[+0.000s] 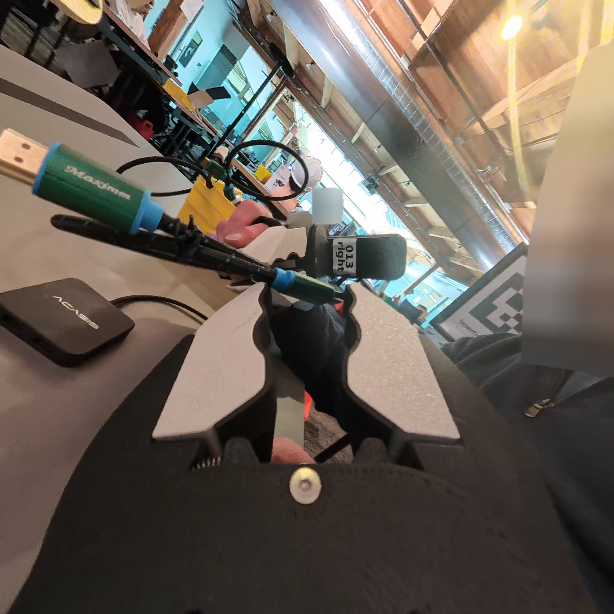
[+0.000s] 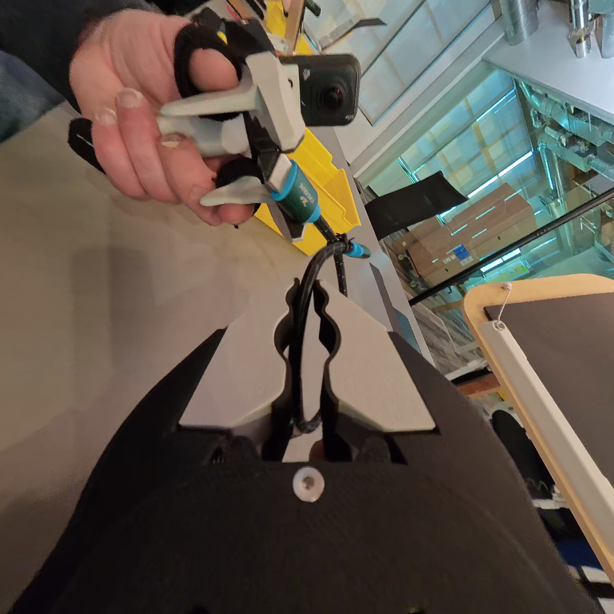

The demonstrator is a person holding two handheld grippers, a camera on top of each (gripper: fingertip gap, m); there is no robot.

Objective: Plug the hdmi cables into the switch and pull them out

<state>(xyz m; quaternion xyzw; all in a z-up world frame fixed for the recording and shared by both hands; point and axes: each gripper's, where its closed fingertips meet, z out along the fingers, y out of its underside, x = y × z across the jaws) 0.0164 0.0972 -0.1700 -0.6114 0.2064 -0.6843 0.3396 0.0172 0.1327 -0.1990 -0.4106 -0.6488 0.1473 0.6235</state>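
A: Where were the cables?

B: Off the worktop. The left gripper pinched one green HDMI plug; the right gripper had its jaws pressed onto the braided black cable. The other plug, gold-tipped, hung free.

A: Advice?

B: Square that flat tip to a slot on the matte black switch, then push straight.

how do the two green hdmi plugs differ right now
The free plug is gripped by nothing, gold connector bare; the held plug sits clamped in the left gripper, connector partly covered. Both have green bodies, blue collars, black cables.
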